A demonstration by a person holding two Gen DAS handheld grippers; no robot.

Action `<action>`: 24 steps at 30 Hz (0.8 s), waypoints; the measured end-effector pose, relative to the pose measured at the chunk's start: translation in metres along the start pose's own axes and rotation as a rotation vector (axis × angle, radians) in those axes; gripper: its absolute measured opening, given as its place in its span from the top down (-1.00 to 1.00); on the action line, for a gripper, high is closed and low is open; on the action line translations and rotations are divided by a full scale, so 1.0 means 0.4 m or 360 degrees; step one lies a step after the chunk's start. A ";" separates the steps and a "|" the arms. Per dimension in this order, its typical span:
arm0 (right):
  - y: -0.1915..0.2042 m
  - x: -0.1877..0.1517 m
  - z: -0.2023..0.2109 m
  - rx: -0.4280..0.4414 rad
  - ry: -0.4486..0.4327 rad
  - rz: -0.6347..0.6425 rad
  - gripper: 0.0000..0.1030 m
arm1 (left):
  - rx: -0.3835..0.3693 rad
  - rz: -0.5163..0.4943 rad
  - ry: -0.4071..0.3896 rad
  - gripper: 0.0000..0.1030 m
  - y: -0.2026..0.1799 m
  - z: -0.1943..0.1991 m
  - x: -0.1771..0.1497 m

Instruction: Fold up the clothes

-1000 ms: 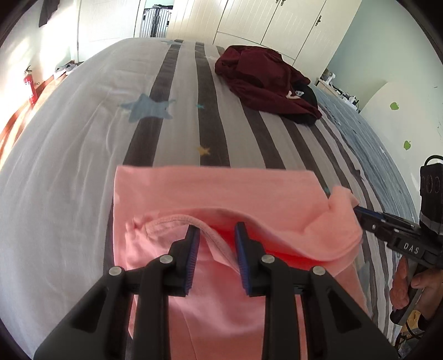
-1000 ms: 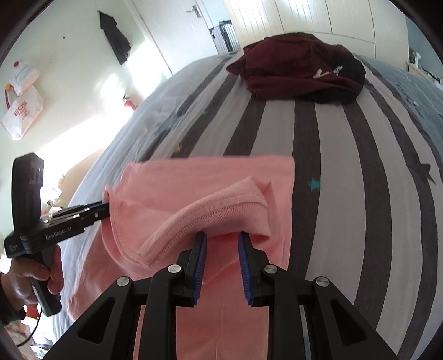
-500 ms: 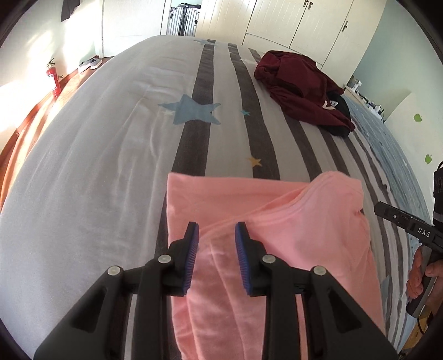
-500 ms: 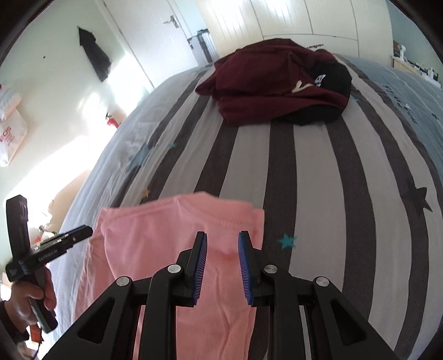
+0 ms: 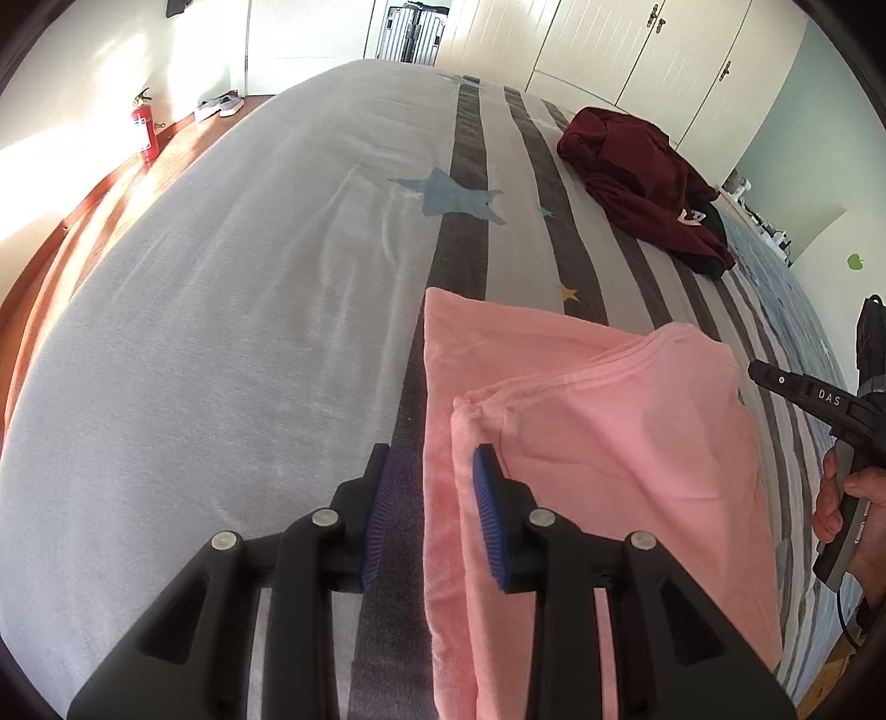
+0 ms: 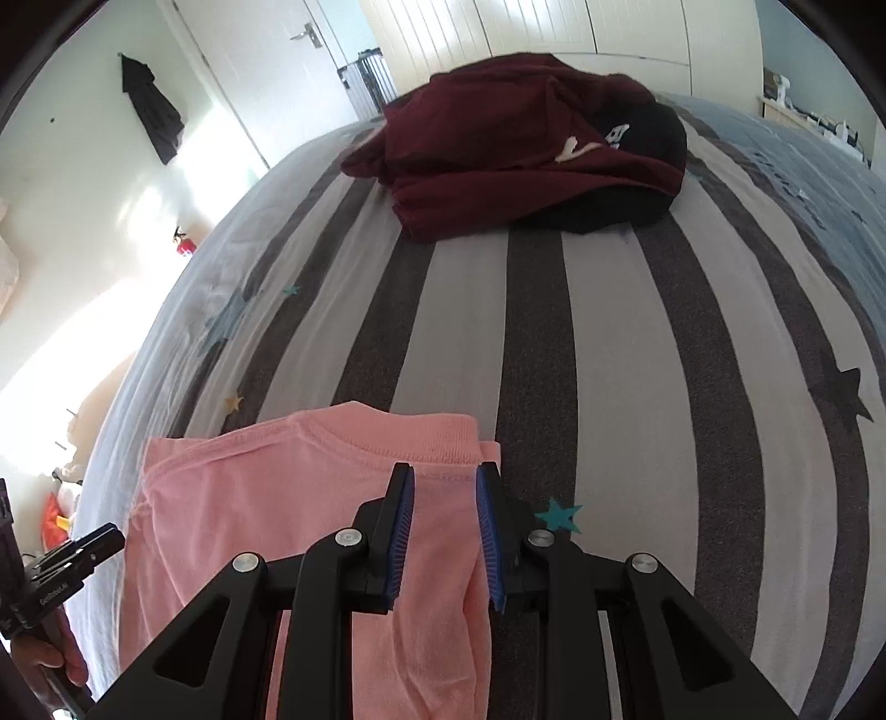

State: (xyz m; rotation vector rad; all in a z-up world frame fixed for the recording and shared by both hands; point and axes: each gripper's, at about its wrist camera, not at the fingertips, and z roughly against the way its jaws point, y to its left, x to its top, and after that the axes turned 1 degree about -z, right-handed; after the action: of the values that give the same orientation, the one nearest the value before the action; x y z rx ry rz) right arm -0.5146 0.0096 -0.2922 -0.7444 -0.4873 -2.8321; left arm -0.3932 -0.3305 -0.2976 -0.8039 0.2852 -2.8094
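A pink shirt [image 5: 609, 443] lies folded on the striped bed cover [image 5: 221, 332], its ribbed collar edge toward the far side. My left gripper [image 5: 432, 459] hangs open over the shirt's left edge, one pad over the dark stripe, the other over pink cloth; nothing is pinched. In the right wrist view my right gripper [image 6: 443, 476] stands open just above the pink shirt [image 6: 266, 498] near its far right corner, the cloth lying flat beneath the pads. Each view shows the other gripper at the side: the right gripper [image 5: 803, 393] and the left gripper [image 6: 77, 554], both clear of the shirt.
A heap of maroon clothing [image 6: 515, 144] on a black garment [image 6: 648, 138] sits farther up the bed cover [image 6: 637, 387]. A red fire extinguisher [image 5: 144, 133] and shoes [image 5: 219, 105] are on the floor at the left. White wardrobe doors [image 5: 637, 50] line the far wall.
A second ago the shirt's upper part hung doubled over at both grippers. Now it lies flat and folded, and both grippers have drawn apart to its left and right edges.
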 end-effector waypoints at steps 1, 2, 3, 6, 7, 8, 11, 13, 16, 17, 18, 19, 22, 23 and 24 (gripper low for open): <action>0.004 -0.017 0.022 0.0012 0.0004 0.0016 0.59 | -0.0028 0.0013 -0.0003 0.49 0.005 0.022 -0.012; 0.008 -0.042 0.043 0.0029 0.0019 0.0029 0.59 | -0.0054 0.0022 0.0004 0.49 0.007 0.045 -0.030; 0.011 -0.066 0.065 0.0046 0.0035 0.0042 0.59 | -0.0080 0.0030 0.0011 0.49 0.010 0.067 -0.048; 0.022 -0.173 0.127 0.0070 0.0112 0.0069 0.59 | -0.0137 0.0044 0.0073 0.49 0.005 0.126 -0.128; 0.025 -0.211 0.148 0.0077 0.0140 0.0077 0.59 | -0.0150 0.0050 0.0098 0.47 0.004 0.143 -0.157; 0.027 -0.250 0.168 0.0077 0.0170 0.0078 0.56 | -0.0159 0.0066 0.0130 0.46 0.002 0.152 -0.184; 0.017 -0.359 0.219 0.0088 0.0262 -0.0003 0.55 | -0.0184 0.0113 0.0225 0.40 -0.002 0.179 -0.264; 0.010 -0.420 0.247 0.0096 0.0310 -0.0054 0.55 | -0.0189 0.0131 0.0272 0.39 -0.005 0.190 -0.306; 0.000 -0.483 0.273 0.0072 0.0344 -0.0090 0.54 | -0.0183 0.0128 0.0320 0.34 -0.010 0.194 -0.352; -0.006 -0.496 0.277 0.0078 0.0352 -0.0116 0.53 | -0.0192 0.0125 0.0327 0.34 -0.013 0.194 -0.361; -0.013 -0.507 0.281 0.0087 0.0358 -0.0143 0.53 | -0.0202 0.0122 0.0332 0.34 -0.016 0.194 -0.368; -0.017 -0.513 0.284 0.0100 0.0359 -0.0162 0.53 | -0.0213 0.0116 0.0327 0.34 -0.019 0.195 -0.372; -0.011 -0.519 0.290 0.0133 0.0351 -0.0136 0.53 | -0.0237 0.0085 0.0314 0.34 -0.026 0.193 -0.378; -0.006 -0.520 0.290 0.0145 0.0348 -0.0116 0.53 | -0.0241 0.0078 0.0319 0.36 -0.027 0.190 -0.380; -0.001 -0.521 0.290 0.0159 0.0346 -0.0098 0.51 | -0.0245 0.0070 0.0323 0.55 -0.028 0.187 -0.382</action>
State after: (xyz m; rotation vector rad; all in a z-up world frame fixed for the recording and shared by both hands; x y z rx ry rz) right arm -0.2837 0.0683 -0.3016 -0.4040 -0.6192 -2.8746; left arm -0.2277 -0.2916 -0.3087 -0.5335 0.5498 -2.8564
